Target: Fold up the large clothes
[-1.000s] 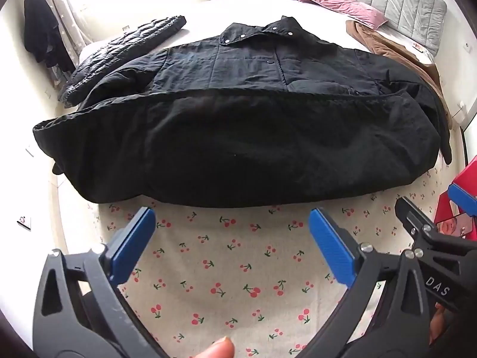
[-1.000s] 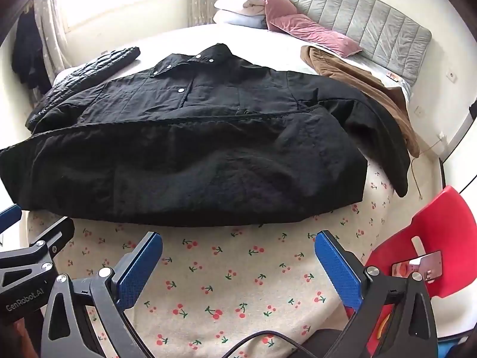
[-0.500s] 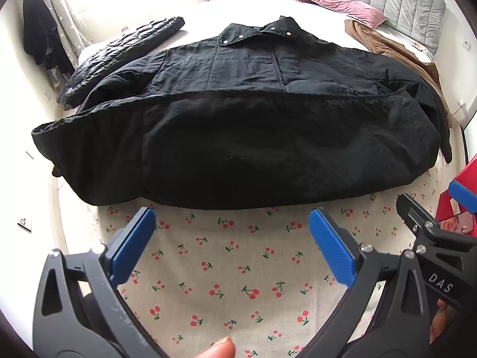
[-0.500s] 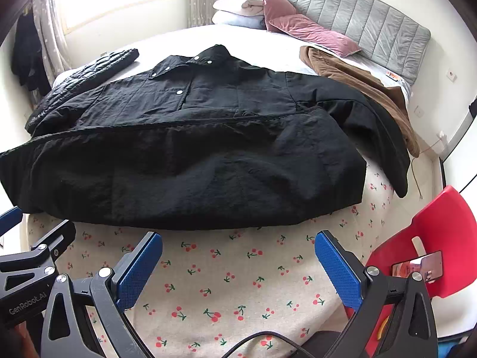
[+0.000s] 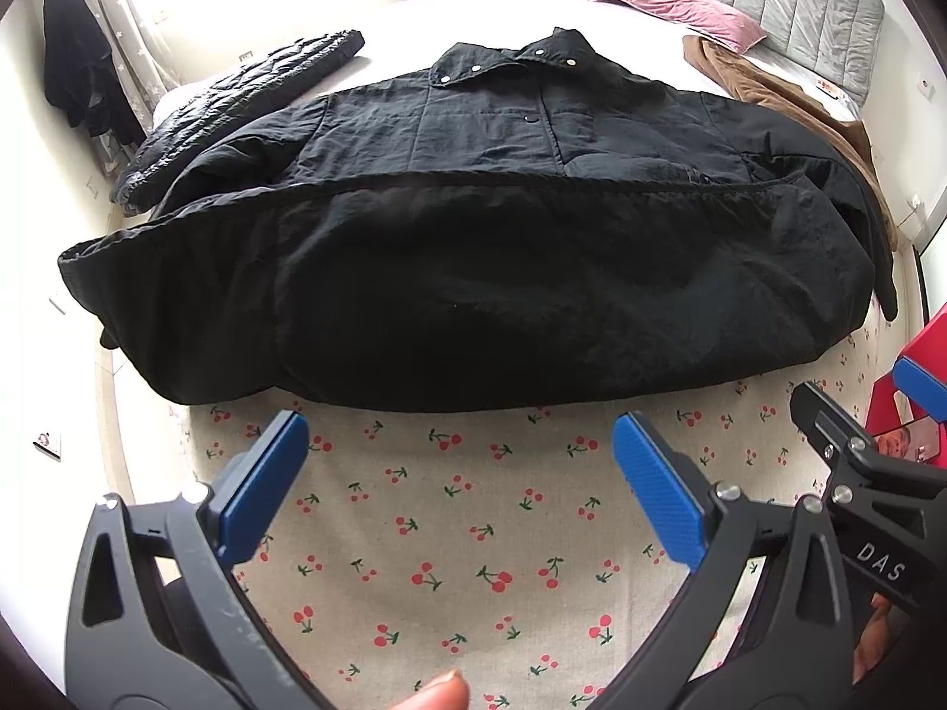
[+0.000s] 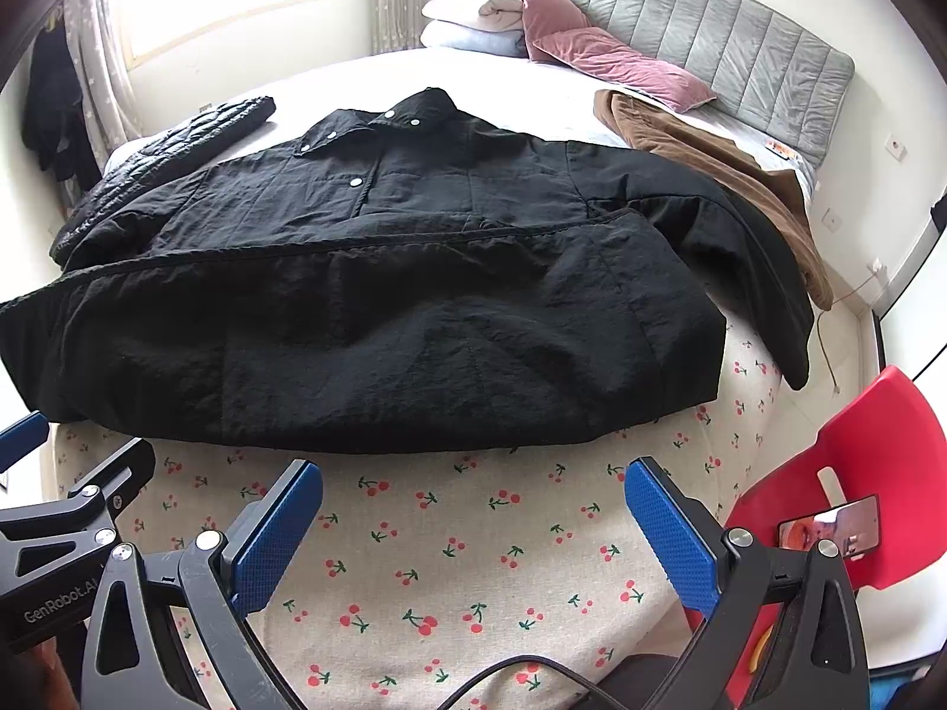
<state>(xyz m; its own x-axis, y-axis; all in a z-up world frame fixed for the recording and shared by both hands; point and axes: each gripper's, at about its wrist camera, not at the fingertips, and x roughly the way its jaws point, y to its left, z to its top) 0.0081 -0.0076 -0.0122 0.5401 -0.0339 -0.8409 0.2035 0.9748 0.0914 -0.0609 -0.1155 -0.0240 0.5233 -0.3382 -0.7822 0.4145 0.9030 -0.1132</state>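
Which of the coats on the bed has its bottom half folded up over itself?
The big black jacket with silver snaps, nearest both grippers. The quilted puffer and brown coat lie farther back, beside it.

The black jacket's left sleeve end leaves the frame.

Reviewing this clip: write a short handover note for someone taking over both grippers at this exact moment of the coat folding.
Left gripper: open, empty, above the cherry-print sheet.
Right gripper: open, empty, beside it.
Black coat: spread across the bed, collar at the far side, lower part folded up over the body, near fold edge just ahead of both grippers.
Done: one fold, bottom up.
Left: sleeves stick out at both sides; probably fold them in, then fold again to a compact shape.
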